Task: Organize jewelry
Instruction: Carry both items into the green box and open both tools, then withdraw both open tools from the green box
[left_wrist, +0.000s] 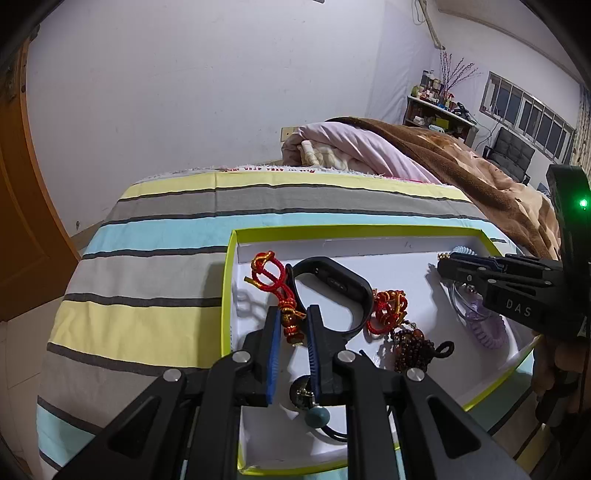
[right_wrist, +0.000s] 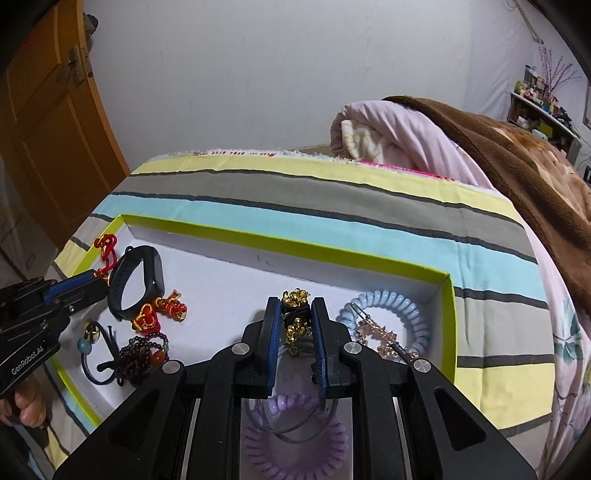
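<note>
We count two red knotted charms, two coil hair ties, one black wristband (left_wrist: 328, 291) and one bead bracelet (left_wrist: 412, 349) in the green-edged tray (left_wrist: 231, 280). Our left gripper (left_wrist: 291, 314) clamps one red charm (left_wrist: 271, 275); our right gripper (right_wrist: 294, 314) clamps a gold-and-black bracelet (right_wrist: 295, 308).

Beneath me lies a bed covered in a striped sheet of yellow, grey and pale blue bands (left_wrist: 155, 236). Beyond its far edge I see a rolled pale pink quilt (right_wrist: 399, 129) with a brown plush blanket (right_wrist: 517, 155) draped over it. To my left stands an orange wooden door (right_wrist: 48, 122). Behind everything is a plain white wall (left_wrist: 203, 85), and far right a cluttered shelf unit (left_wrist: 436, 110), a row of windows (left_wrist: 528, 107) and a dark chair (left_wrist: 513, 151).
</note>
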